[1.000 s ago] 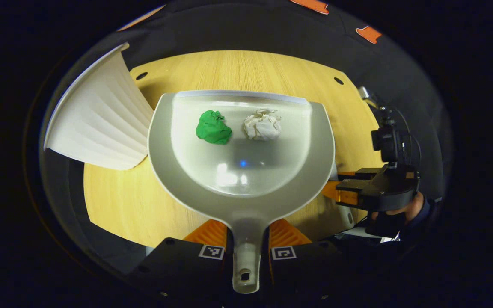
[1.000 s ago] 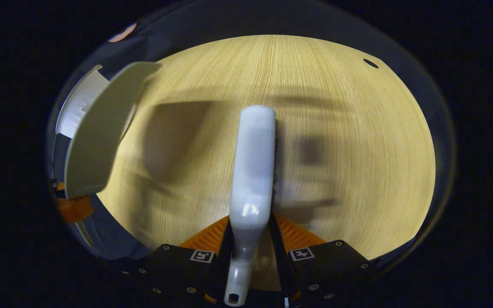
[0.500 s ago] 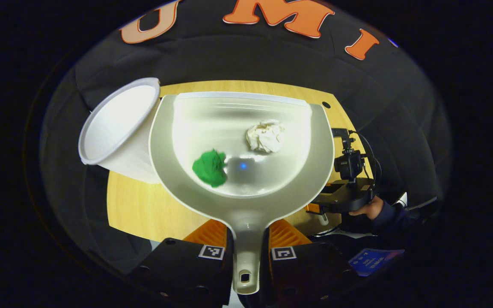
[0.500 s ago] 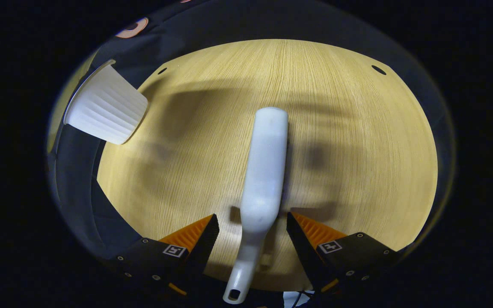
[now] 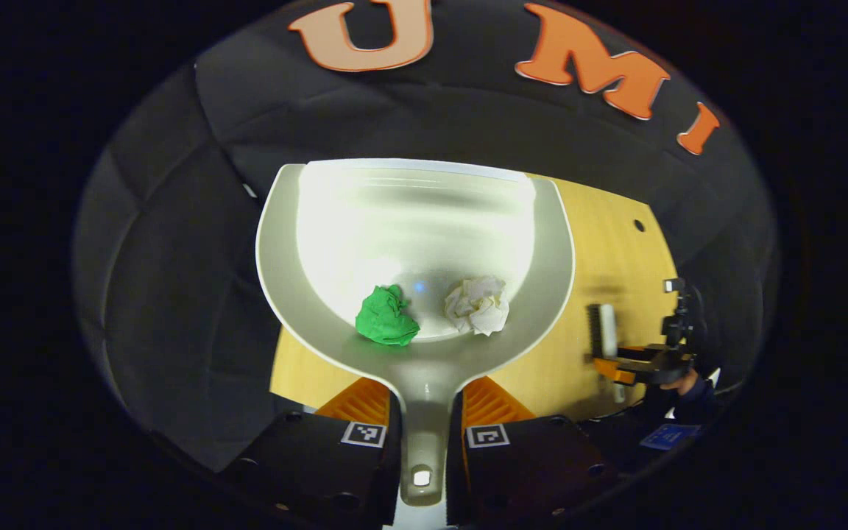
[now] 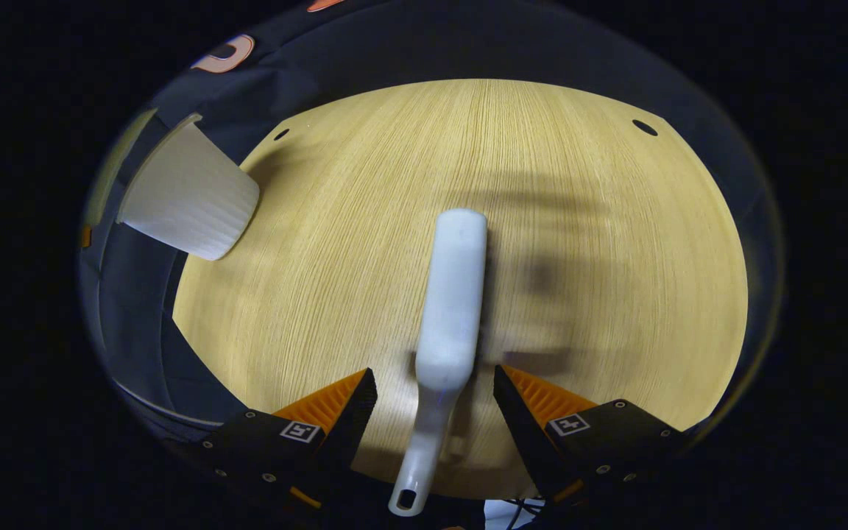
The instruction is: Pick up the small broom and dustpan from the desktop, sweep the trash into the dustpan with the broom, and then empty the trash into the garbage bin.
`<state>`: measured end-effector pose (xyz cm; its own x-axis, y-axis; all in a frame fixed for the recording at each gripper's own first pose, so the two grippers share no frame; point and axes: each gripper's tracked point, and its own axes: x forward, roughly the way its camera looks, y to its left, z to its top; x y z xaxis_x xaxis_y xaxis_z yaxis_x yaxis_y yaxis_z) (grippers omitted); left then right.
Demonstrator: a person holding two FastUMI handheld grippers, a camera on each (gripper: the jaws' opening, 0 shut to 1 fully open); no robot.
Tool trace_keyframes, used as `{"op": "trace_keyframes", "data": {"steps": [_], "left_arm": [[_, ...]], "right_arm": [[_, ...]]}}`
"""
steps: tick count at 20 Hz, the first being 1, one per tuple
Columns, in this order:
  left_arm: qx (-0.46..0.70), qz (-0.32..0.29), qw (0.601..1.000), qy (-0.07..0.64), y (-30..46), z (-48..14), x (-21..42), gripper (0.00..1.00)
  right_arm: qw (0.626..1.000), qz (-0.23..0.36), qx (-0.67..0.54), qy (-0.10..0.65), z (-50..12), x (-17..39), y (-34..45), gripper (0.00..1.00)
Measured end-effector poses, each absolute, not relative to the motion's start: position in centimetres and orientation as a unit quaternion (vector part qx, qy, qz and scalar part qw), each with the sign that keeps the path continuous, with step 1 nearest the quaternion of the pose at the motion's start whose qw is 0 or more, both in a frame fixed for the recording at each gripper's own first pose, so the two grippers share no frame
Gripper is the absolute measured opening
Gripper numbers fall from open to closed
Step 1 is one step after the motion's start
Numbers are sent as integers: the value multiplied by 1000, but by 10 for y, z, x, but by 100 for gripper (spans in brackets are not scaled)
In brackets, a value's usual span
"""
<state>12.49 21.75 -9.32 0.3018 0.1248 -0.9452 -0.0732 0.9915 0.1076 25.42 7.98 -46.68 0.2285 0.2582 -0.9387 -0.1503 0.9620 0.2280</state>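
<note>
In the left gripper view, the left gripper is clenched on the handle of the dustpan, one finger pressing on each side of it. The pan is lifted off the table and its scoop is tipped up toward the booth wall, so its far lip stands against the black cloth. Two pieces of trash lie low in the scoop, near the handle end: a green wad to the left and a white wad to the right, close together but not touching. Right of the dustpan, farther off, the right gripper hangs over the table with a hand behind it, and the broom's dark bristles show just beside it.

In the right gripper view, the right gripper is released: its fingers stand wide apart on either side of the broom and touch neither side of it. The broom lies flat on the table, handle toward the camera, its loop end between the fingers, its head pointing away along the wood. Far left of the broom, at the table's edge, stands the white ribbed bin, leaning in the lens with its mouth turned away to the left.
</note>
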Motion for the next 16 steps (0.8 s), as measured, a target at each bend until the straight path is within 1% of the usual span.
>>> {"op": "trace_keyframes", "data": {"steps": [2, 3, 5, 6, 8, 11, 14, 16], "left_arm": [[50, 86, 795, 598, 252, -104, 128, 25], [61, 89, 789, 605, 269, -107, 131, 26], [105, 96, 774, 617, 258, -105, 140, 25], [136, 101, 766, 620, 255, -96, 132, 25], [191, 97, 754, 621, 251, -89, 135, 25], [236, 77, 739, 627, 257, -84, 141, 25], [316, 74, 709, 626, 261, -81, 143, 25], [393, 83, 682, 611, 264, -72, 149, 25]], "right_arm": [[789, 126, 42, 600, -462, 257, 78, 96], [791, 123, 41, 599, -459, 257, 77, 96], [791, 118, 42, 599, -457, 257, 76, 96], [790, 117, 43, 600, -457, 257, 76, 97], [789, 114, 42, 602, -456, 256, 75, 97], [790, 113, 41, 602, -455, 256, 75, 96], [792, 115, 41, 598, -454, 257, 73, 96], [793, 113, 43, 597, -452, 256, 70, 96]]}}
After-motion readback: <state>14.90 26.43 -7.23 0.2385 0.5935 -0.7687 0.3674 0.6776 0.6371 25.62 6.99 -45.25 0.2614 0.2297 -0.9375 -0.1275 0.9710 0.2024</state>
